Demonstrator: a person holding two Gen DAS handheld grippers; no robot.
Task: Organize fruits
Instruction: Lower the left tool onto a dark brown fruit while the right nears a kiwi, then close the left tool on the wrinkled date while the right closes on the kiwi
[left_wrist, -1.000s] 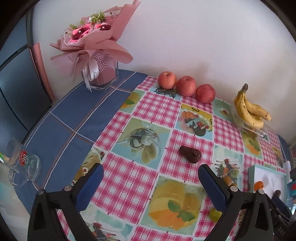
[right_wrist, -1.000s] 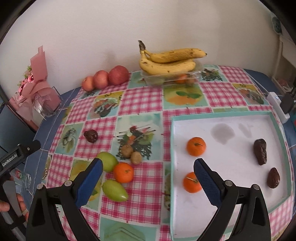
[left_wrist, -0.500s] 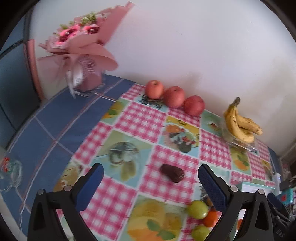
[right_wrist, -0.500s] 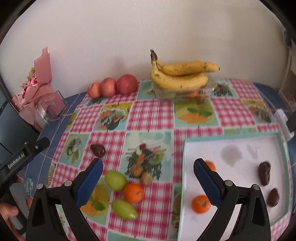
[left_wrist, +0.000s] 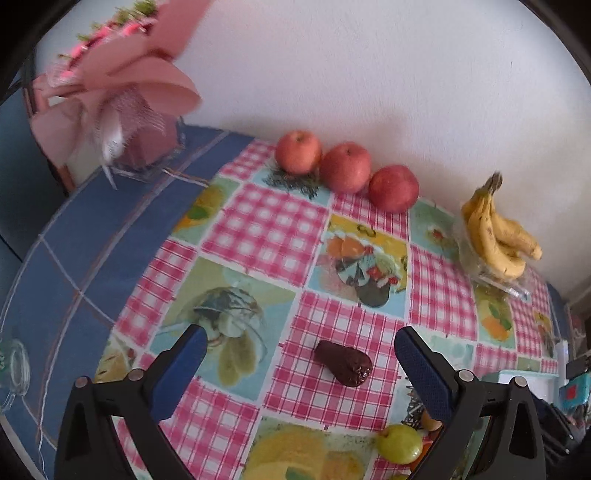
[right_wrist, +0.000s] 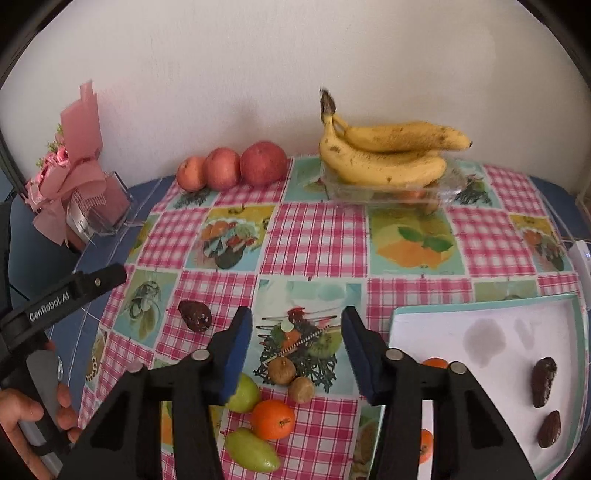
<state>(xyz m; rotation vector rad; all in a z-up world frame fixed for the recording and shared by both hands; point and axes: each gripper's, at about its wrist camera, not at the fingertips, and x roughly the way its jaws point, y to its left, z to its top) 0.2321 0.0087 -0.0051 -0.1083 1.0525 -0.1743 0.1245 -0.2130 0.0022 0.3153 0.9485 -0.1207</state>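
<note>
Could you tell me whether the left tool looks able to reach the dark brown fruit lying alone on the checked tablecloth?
Probably yes. The left tool is open, and the dark brown fruit lies on the tablecloth between and just ahead of its fingers, with nothing around it; the green fruit sits off to the side.

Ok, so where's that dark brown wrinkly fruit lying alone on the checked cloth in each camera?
Left wrist view: the dark brown fruit lies low in the middle, between the open fingers of the left gripper.
Right wrist view: it sits at lower left, left of the right gripper.
Shared landmark: the three red apples lined up along the wall.
</note>
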